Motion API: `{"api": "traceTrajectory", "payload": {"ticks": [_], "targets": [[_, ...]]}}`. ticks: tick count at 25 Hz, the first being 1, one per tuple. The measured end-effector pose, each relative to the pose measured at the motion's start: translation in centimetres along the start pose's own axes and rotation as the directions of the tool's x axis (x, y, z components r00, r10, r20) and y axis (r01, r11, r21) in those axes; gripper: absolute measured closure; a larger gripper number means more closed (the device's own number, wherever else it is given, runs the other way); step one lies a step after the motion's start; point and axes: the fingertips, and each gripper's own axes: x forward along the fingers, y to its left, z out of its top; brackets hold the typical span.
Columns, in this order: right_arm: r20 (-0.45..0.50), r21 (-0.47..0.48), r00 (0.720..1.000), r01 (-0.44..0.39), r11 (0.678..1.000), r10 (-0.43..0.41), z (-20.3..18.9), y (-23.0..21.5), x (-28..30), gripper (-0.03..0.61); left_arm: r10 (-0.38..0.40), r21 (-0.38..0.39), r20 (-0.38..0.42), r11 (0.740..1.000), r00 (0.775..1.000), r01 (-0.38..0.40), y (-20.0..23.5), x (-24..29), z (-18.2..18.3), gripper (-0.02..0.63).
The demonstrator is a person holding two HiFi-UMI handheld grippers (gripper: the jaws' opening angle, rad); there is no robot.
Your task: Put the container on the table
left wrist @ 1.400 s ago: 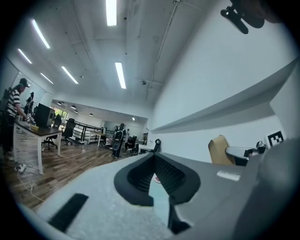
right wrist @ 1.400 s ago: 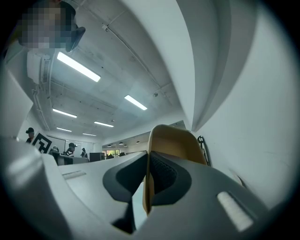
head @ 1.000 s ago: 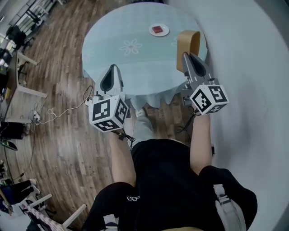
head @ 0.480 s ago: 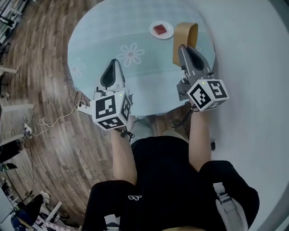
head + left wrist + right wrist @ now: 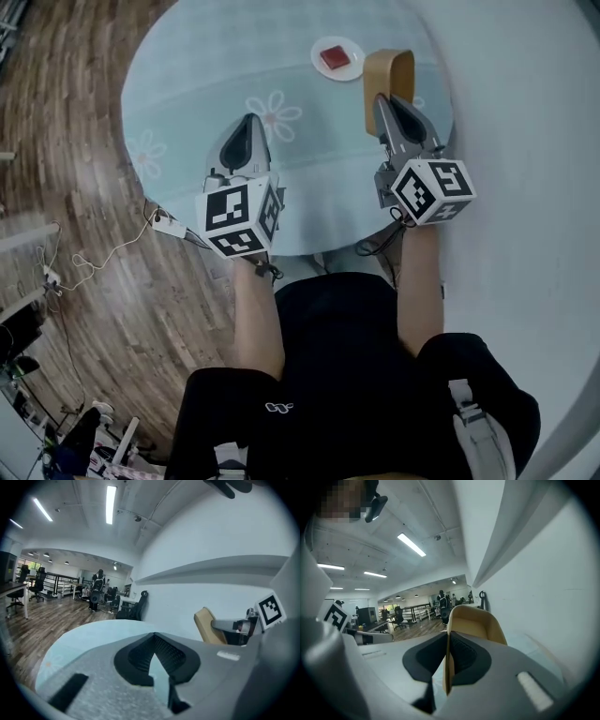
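The tan, open-topped container (image 5: 389,75) is over the right part of the round table (image 5: 187,84), which has a light blue flowered cloth. My right gripper (image 5: 383,99) is shut on the container's near wall. In the right gripper view the thin wall sits clamped between the jaws of the right gripper (image 5: 447,637), and the container (image 5: 476,620) rises beyond them. Whether it touches the cloth I cannot tell. My left gripper (image 5: 249,122) hangs over the table's near middle, shut with nothing in it. In the left gripper view the left gripper (image 5: 153,635) faces the table, with the container (image 5: 205,624) at the right.
A white plate (image 5: 337,58) with a red piece on it lies on the table just left of the container. A white wall (image 5: 525,112) runs close along the table's right side. Cables (image 5: 103,253) trail over the wooden floor at the left. Office chairs (image 5: 133,609) stand far off.
The table has come closer beneath me. Both grippers now reach over the cloth, and the container in the right gripper has moved from the table's edge to above the cloth beside the plate.
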Motion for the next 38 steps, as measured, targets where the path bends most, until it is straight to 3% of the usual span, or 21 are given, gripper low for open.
{"api": "traceTrajectory", "payload": {"ticks": [4,9,11,14,17,19,22,24,26,29,31,33,35,38], "targets": [[-0.144,-0.025,0.989,-0.041,0.999,0.037,-2.1,-0.7,3.3,0.549,-0.006,-0.018,-0.006,1.0,1.0,0.006,0.0,1.4,1.3,0.617],[-0.309,-0.074,0.944,-0.143,0.987,0.113,-6.6,0.5,9.9,0.549,0.062,-0.05,-0.008,0.997,0.998,-0.063,2.8,1.4,1.9,0.617],[-0.396,-0.121,0.911,-0.175,0.977,0.115,-8.7,0.8,12.6,0.549,0.094,-0.068,-0.012,0.993,0.996,-0.094,4.2,1.0,1.9,0.617],[-0.556,-0.188,0.829,-0.193,0.963,0.057,-12.2,0.8,15.7,0.549,0.134,-0.093,-0.028,0.986,0.991,-0.136,5.9,0.2,1.5,0.615],[-0.642,-0.264,0.767,-0.219,0.939,-0.002,-16.4,0.7,18.2,0.548,0.166,-0.097,-0.05,0.981,0.985,-0.17,7.1,-0.7,-0.4,0.616],[-0.675,-0.318,0.737,-0.24,0.917,-0.041,-19.2,0.8,19.4,0.548,0.183,-0.098,-0.058,0.977,0.981,-0.188,8.0,-1.2,-1.5,0.617],[-0.692,-0.335,0.721,-0.268,0.903,-0.042,-22.0,1.6,20.5,0.536,0.202,-0.099,-0.063,0.973,0.977,-0.207,9.2,-1.7,-2.1,0.617],[-0.687,-0.324,0.726,-0.271,0.906,-0.029,-22.3,2.1,20.7,0.482,0.207,-0.1,-0.059,0.972,0.977,-0.212,9.5,-1.8,-2.1,0.617],[-0.649,-0.309,0.76,-0.245,0.919,-0.016,-20.8,2.2,20.4,0.48,0.212,-0.102,-0.049,0.971,0.976,-0.216,9.6,-1.9,-1.8,0.617],[-0.509,-0.23,0.859,-0.193,0.954,0.05,-15.1,2.9,19.1,0.489,0.212,-0.108,-0.028,0.971,0.977,-0.214,9.2,-1.3,-1.2,0.617],[-0.358,-0.187,0.931,-0.142,0.972,0.067,-9.4,2.8,17.4,0.525,0.198,-0.107,0.002,0.974,0.98,-0.197,8.3,-0.8,-0.1,0.616],[-0.18,-0.14,0.982,-0.085,0.986,0.059,-3.2,1.9,14.6,0.568,0.173,-0.099,0.056,0.981,0.983,-0.167,6.7,-0.3,1.7,0.617],[-0.011,-0.062,0.997,-0.071,0.996,0.07,2.1,0.7,10.8,0.568,0.141,-0.084,0.109,0.988,0.984,-0.133,4.8,0.2,3.6,0.617],[0.168,0.058,0.983,-0.089,0.994,0.078,6.9,-1.7,5.1,0.569,0.095,-0.054,0.153,0.995,0.984,-0.087,1.8,0.9,5.5,0.617]]}}
